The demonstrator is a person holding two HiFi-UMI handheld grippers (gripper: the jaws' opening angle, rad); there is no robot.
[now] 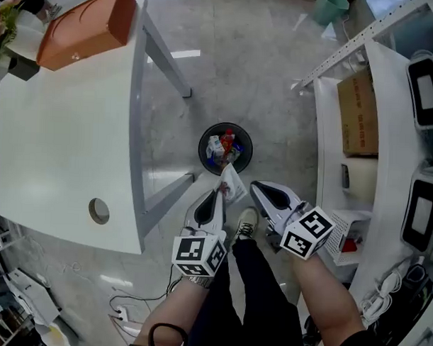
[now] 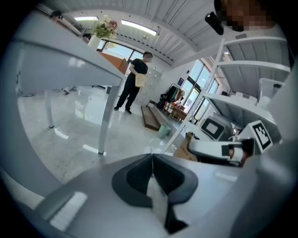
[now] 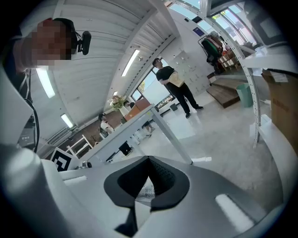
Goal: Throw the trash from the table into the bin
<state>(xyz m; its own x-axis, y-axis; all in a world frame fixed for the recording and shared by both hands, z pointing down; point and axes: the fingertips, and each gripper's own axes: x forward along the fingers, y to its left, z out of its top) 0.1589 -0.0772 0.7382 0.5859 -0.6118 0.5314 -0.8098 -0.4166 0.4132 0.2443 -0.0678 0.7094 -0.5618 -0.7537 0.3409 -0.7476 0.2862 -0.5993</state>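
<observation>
A black round bin (image 1: 201,148) with several wrappers inside stands on the floor past the table's corner. My left gripper (image 1: 220,193) hangs low just in front of it, shut on a white wrapper (image 1: 231,182) that sticks out toward the bin. In the left gripper view that wrapper (image 2: 158,197) lies pinched between the dark pads of the left gripper (image 2: 152,155). My right gripper (image 1: 253,184) hangs beside it, a little to the right. In the right gripper view the right gripper (image 3: 149,159) is shut on a printed white scrap (image 3: 146,190).
The white table (image 1: 61,142) with an orange box (image 1: 87,26) fills the left. White shelves (image 1: 388,139) holding a cardboard box (image 1: 357,113) line the right. My shoe (image 1: 247,221) is on the floor between the grippers. A person (image 2: 135,81) stands far off.
</observation>
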